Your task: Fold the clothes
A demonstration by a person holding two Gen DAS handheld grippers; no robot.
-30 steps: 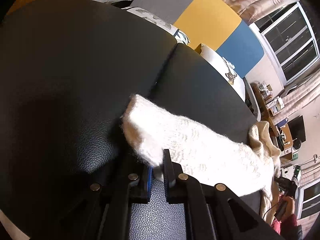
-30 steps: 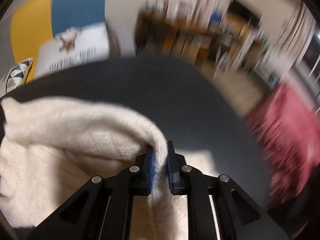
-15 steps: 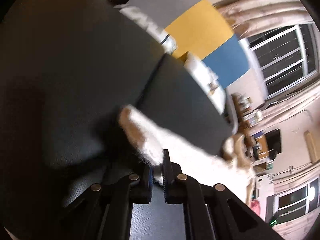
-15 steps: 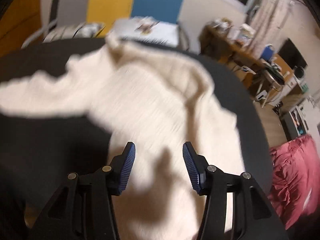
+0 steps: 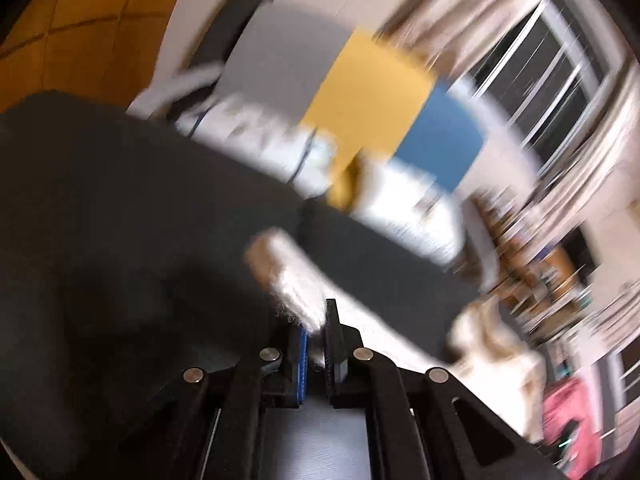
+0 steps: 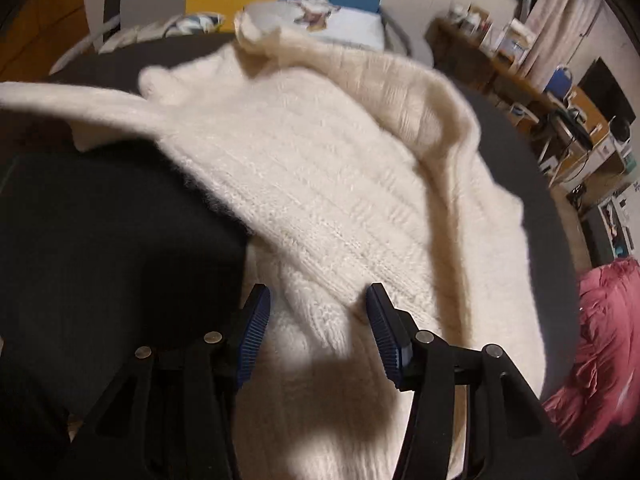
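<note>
A cream knitted sweater (image 6: 328,184) lies spread on a black leather surface (image 6: 100,248). One sleeve is folded across its body. My right gripper (image 6: 318,308) hovers just above the sweater's lower part, its jaws opening, and the knit below them is not pinched. In the blurred left wrist view my left gripper (image 5: 316,328) is shut on the end of the other sleeve (image 5: 288,276), lifted above the black surface (image 5: 120,208). The rest of the sweater (image 5: 492,340) trails off to the lower right.
White cushions (image 6: 320,20) and a grey, yellow and blue backrest (image 5: 360,92) stand behind the black surface. A red blanket (image 6: 600,340) lies at the right. A cluttered desk (image 6: 560,112) and windows (image 5: 532,80) fill the far right.
My right gripper let go of the sleeve it held, opened, and swung over the sweater's body. My left gripper kept its grip and lifted its sleeve end upward.
</note>
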